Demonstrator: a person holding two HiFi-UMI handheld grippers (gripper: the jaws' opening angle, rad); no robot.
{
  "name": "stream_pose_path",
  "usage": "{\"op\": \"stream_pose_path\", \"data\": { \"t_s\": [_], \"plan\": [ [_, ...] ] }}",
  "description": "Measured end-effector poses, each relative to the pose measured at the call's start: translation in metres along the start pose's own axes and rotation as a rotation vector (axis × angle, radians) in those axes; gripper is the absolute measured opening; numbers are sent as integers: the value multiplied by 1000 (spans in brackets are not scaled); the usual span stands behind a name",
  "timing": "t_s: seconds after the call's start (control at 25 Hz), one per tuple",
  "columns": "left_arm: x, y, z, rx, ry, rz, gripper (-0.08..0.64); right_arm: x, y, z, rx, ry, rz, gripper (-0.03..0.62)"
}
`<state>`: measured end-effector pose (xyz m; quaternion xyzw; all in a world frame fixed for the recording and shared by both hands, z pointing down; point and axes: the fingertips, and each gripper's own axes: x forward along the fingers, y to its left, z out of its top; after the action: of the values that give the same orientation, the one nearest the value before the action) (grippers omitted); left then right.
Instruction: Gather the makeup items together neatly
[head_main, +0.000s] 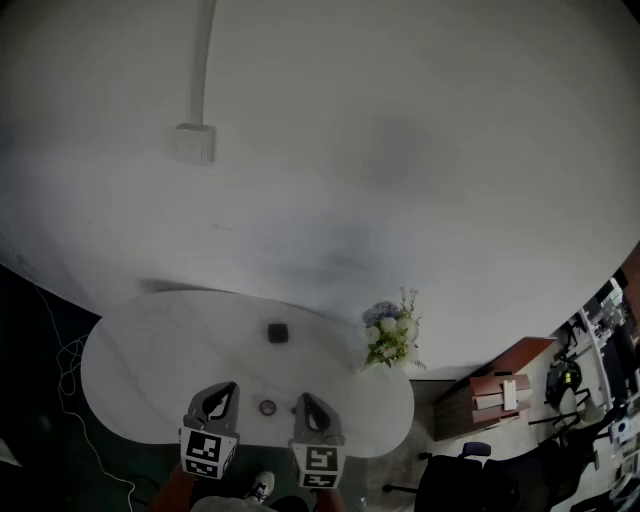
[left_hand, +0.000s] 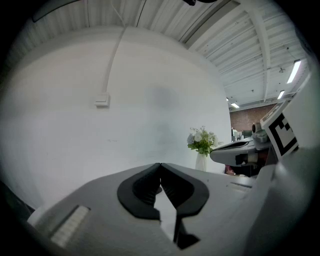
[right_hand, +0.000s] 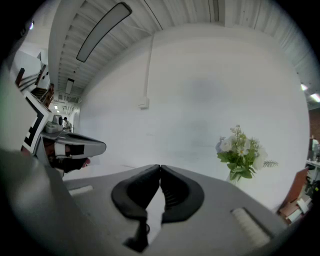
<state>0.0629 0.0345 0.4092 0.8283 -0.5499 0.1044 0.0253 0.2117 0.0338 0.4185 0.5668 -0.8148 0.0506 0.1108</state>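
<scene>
While both tongs hang over the near edge of the table (head_main: 140, 350), nothing has been picked up, so I judge the gathering is at its start, or between two pickups. The left gripper (head_main: 228, 390) has its jaws closed tip to tip with nothing between them, and the right gripper (right_hand: 160, 167) is the same: pads meeting, empty.

Two small makeup items show on the white top. A small round item (head_main: 268, 407) lies near the near edge, between the two grippers and touching neither. A dark, squarish item (head_main: 278, 333) lies further in, about the middle of the table and well apart from the round one. A vase of flowers (head_main: 390, 335) stands at the right of the far edge, clear of both.

The next move probably calls for one pair of jaws to open and come down over one item — the round one is nearest — then carry it beside the other.

As for heading, neither item shows a long axis from above. One reads as a disc and the other as a near-square, and both are too small to tell which way a lid or hinge faces.
</scene>
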Motion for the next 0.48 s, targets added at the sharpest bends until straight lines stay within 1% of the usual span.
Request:
{"op": "stream_pose_path", "data": {
  "t_s": [0.24, 0.48],
  "plan": [
    [9, 1, 2, 16, 7, -3, 11, 9, -6, -3, 7, 10, 6, 6],
    [39, 17, 6, 9, 13, -6, 11, 42, -13, -1, 19, 32, 7, 6]
  ]
}}
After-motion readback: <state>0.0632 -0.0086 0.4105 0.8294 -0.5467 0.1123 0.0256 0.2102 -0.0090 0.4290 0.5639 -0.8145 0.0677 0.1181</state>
